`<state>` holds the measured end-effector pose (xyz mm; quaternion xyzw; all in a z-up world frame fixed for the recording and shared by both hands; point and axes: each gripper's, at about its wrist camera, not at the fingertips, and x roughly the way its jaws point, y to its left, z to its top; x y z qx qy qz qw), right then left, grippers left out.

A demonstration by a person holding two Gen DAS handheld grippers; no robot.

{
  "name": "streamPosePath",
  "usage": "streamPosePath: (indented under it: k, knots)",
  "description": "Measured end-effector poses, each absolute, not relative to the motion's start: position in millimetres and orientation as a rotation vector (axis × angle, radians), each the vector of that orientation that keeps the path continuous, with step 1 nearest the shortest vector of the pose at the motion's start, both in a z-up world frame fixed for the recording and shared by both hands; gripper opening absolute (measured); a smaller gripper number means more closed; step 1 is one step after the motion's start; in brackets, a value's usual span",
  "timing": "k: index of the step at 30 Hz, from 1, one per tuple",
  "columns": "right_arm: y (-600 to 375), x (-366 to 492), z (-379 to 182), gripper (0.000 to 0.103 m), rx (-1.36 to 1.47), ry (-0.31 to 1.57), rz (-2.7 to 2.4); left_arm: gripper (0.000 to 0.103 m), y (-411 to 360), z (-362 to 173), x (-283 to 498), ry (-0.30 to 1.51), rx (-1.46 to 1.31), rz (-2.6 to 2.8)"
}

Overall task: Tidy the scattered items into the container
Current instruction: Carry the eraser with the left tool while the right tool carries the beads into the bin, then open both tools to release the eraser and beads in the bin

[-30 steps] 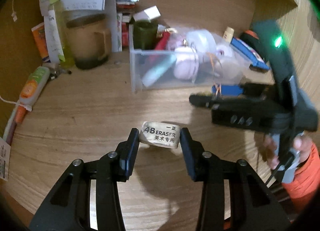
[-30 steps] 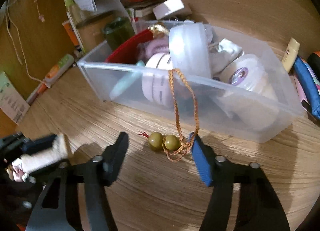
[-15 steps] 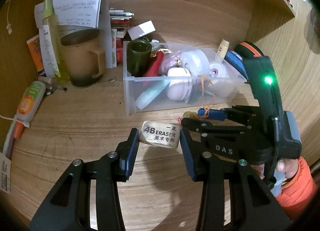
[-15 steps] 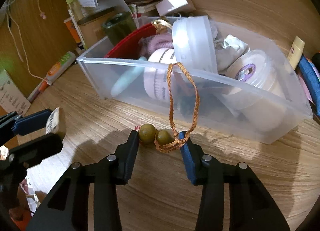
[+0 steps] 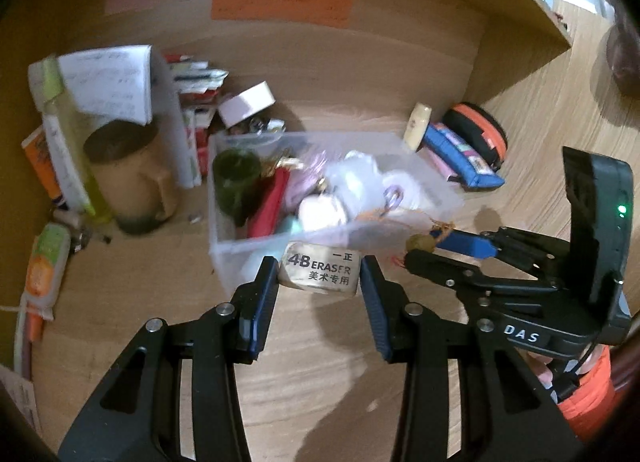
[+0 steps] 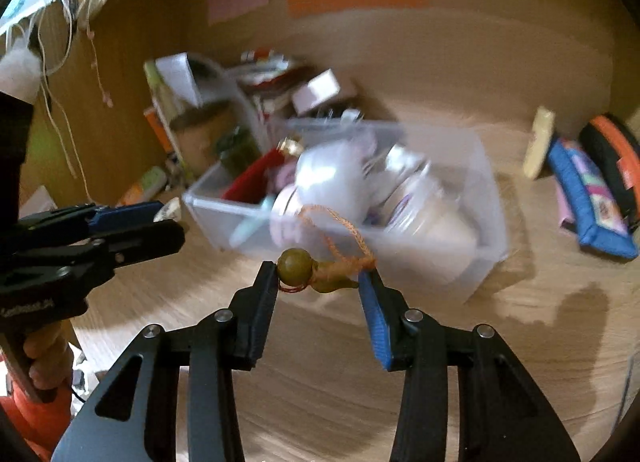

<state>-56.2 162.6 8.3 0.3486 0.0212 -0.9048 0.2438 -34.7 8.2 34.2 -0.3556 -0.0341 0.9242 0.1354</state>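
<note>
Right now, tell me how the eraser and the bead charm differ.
The eraser is a flat block with a printed label; the bead charm is round olive beads on an orange braided cord. The eraser sits in the left gripper, the bead charm in the right gripper. Both are clamped and lifted near the container.

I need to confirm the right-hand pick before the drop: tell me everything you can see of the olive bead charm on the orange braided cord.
The olive bead charm on the orange braided cord has two round, glossy olive-green beads side by side, a thin red thread below them, and a knotted cord whose loop hangs towards the clear plastic storage box. It sits crosswise, pinched between the fingers of the right gripper, above the wooden desk. Motion blur hides finer detail. The left wrist view shows the charm beside that box.
</note>
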Motion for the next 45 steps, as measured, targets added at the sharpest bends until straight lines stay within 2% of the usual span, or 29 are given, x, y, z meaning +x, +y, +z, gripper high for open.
streamPosePath:
  k: [9,26,29,31,33,34,40,42,45]
  knots:
    - [170.1,-77.9,32.2,0.038,0.871,0.147,-2.546,0.042,17.7,32.6,-76.1,-0.032,-1.060,2.679]
    - [153.0,-111.3,15.8,0.039,0.886,0.271,-2.553,0.042,16.3,7.7,-113.4,-0.059,-1.162,2.612]
    - [151.4,-113.0,15.3,0.039,0.884,0.289,-2.560,0.045,16.5,8.0,-112.6,-0.067,-1.160,2.613]
    - [151.0,-113.3,15.3,0.042,0.884,0.293,-2.565,0.050,15.6,9.0,-110.1,-0.082,-1.151,2.608]
    - [151.8,-112.4,15.0,0.052,0.888,0.297,-2.579,0.055,16.0,11.4,-105.5,-0.080,-1.135,2.614]
    - [152.5,-112.1,14.9,0.055,0.890,0.298,-2.585,0.055,16.3,12.8,-103.3,-0.077,-1.129,2.619]
    - [158.3,-103.0,18.3,0.058,0.890,0.280,-2.591,0.064,18.4,22.5,-89.4,-0.058,-1.091,2.629]
    - [160.0,-98.2,20.3,0.065,0.883,0.280,-2.596,0.067,18.8,25.3,-83.6,-0.045,-1.080,2.633]
    - [162.4,-88.1,24.5,0.069,0.858,0.291,-2.612,0.071,19.6,29.2,-73.1,-0.010,-1.062,2.675]
